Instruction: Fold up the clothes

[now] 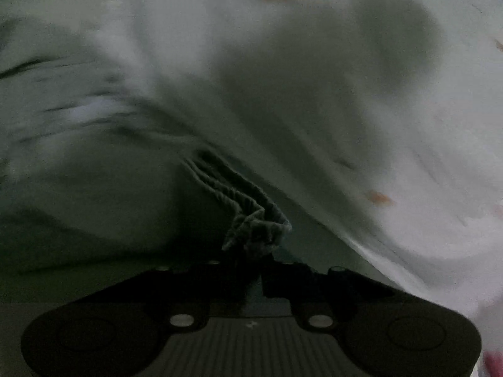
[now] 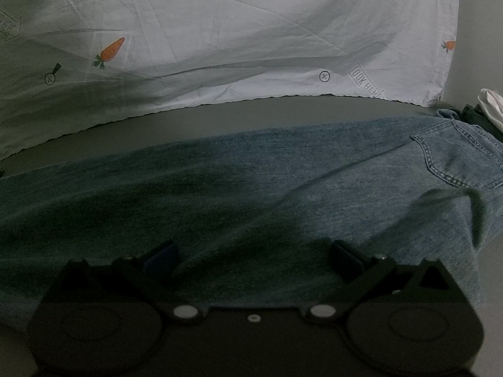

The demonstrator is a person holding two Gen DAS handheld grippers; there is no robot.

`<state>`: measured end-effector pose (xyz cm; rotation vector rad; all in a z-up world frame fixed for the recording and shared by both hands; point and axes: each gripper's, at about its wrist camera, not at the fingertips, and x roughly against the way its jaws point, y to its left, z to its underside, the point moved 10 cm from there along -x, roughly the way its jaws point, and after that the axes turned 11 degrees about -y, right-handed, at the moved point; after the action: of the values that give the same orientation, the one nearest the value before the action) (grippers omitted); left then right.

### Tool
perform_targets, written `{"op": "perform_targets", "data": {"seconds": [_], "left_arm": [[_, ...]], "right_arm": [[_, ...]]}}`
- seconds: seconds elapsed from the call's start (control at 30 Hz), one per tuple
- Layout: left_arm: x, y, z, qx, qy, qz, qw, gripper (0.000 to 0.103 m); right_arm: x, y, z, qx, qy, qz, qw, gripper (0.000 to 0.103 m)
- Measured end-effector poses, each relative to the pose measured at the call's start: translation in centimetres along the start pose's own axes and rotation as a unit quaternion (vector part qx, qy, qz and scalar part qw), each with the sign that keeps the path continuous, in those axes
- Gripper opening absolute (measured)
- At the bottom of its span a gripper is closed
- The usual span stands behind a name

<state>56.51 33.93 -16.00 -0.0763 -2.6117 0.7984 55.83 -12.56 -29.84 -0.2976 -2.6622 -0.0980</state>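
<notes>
The left hand-held gripper [image 1: 251, 270] is clamped on a bunched, ribbed hem of dark cloth [image 1: 245, 207], probably part of a garment, though the blur hides what kind; the fabric lifts away from the jaws. Behind it spreads a pale sheet [image 1: 408, 157] with small orange marks. The right hand-held gripper [image 2: 253, 257] stands with its jaws wide apart over blue jeans [image 2: 283, 172] lying flat on a grey surface [image 2: 220, 116], back pocket [image 2: 456, 157] to the right. A carrot-printed sheet [image 2: 251, 31] lies beyond.

Before me a grey table [image 2: 283, 110] carries jeans [image 2: 251, 182] along its near edge. A carrot-print sheet [image 2: 251, 31] covers its far side.
</notes>
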Motion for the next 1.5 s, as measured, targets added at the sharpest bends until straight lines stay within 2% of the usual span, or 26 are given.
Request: {"op": "perform_targets", "data": {"seconds": [0.07, 0.13, 0.17, 0.23, 0.3, 0.43, 0.47, 0.53, 0.57, 0.6, 0.67, 0.73, 0.8, 0.87, 0.93, 1.07, 1.2, 1.27, 1.37, 1.5], "left_arm": [[-1.3, -3.4, 2.2, -0.031, 0.045, 0.059, 0.9967, 0.014], [-3.1, -4.9, 5.7, -0.027, 0.109, 0.084, 0.9902, 0.015], [-4.2, -5.0, 7.8, -0.010, 0.147, 0.087, 0.9852, 0.015], [-5.5, -4.4, 11.0, 0.022, 0.207, 0.066, 0.9758, 0.013], [-5.7, -4.0, 12.2, 0.037, 0.229, 0.051, 0.9713, 0.017], [-4.4, -4.3, 10.5, 0.062, 0.208, 0.061, 0.9744, 0.052], [-4.1, -4.3, 10.0, 0.066, 0.200, 0.057, 0.9758, 0.055], [-3.7, -4.0, 8.8, 0.088, 0.187, 0.050, 0.9771, 0.072], [-3.7, -3.4, 8.3, 0.116, 0.187, 0.046, 0.9743, 0.075], [-3.8, -2.9, 7.9, 0.153, 0.194, 0.043, 0.9681, 0.077], [-4.4, -2.3, 7.4, 0.218, 0.200, 0.046, 0.9540, 0.082], [-5.0, -1.9, 7.0, 0.259, 0.198, 0.052, 0.9441, 0.088], [-5.0, -1.8, 6.8, 0.274, 0.203, 0.054, 0.9386, 0.088], [-5.1, -2.4, 6.6, 0.273, 0.207, 0.061, 0.9375, 0.089], [-4.8, -3.2, 6.0, 0.278, 0.204, 0.086, 0.9347, 0.094], [-4.1, -4.3, 4.8, 0.296, 0.199, 0.135, 0.9246, 0.098], [-3.6, -3.7, 3.0, 0.304, 0.170, 0.142, 0.9266, 0.103], [-3.9, -3.0, 2.6, 0.324, 0.159, 0.147, 0.9212, 0.103], [-4.7, -0.8, 3.0, 0.356, 0.158, 0.108, 0.9145, 0.103], [-5.1, 1.6, 3.7, 0.328, 0.159, 0.043, 0.9303, 0.103]], "right_arm": [[0.0, 0.0, 0.0, 0.000, 0.000, 0.000, 1.000, 0.103], [0.0, 0.0, 0.0, -0.001, 0.000, 0.000, 1.000, 0.103], [0.1, 0.0, 0.1, -0.001, 0.000, 0.000, 1.000, 0.103], [0.1, 0.0, 0.0, -0.001, 0.002, -0.001, 1.000, 0.103], [0.0, -0.1, 0.0, 0.002, 0.009, -0.005, 1.000, 0.103], [0.1, -0.1, -0.3, 0.011, 0.055, -0.034, 0.998, 0.103], [0.1, -0.1, -0.4, 0.008, 0.072, -0.043, 0.996, 0.103], [0.5, -0.1, -1.1, -0.036, 0.092, -0.068, 0.993, 0.103], [0.9, -0.1, -1.7, -0.075, 0.095, -0.083, 0.989, 0.103], [1.3, 0.0, -2.5, -0.119, 0.091, -0.100, 0.984, 0.103], [2.1, 0.8, -4.0, -0.195, 0.081, -0.145, 0.967, 0.103], [2.3, 2.3, -5.0, -0.235, 0.082, -0.189, 0.950, 0.103], [2.0, 4.3, -5.6, -0.265, 0.098, -0.235, 0.930, 0.103], [1.4, 6.3, -5.6, -0.286, 0.118, -0.265, 0.913, 0.103], [0.7, 8.3, -5.2, -0.298, 0.142, -0.284, 0.900, 0.103], [-0.4, 11.6, -4.3, -0.310, 0.180, -0.307, 0.882, 0.103], [-1.2, 14.2, -3.5, -0.308, 0.212, -0.321, 0.870, 0.103], [-1.5, 15.2, -3.2, -0.312, 0.224, -0.326, 0.864, 0.103], [-2.1, 16.7, -2.8, -0.309, 0.242, -0.331, 0.858, 0.103], [-2.8, 18.3, -2.8, -0.276, 0.249, -0.337, 0.865, 0.100]]}}
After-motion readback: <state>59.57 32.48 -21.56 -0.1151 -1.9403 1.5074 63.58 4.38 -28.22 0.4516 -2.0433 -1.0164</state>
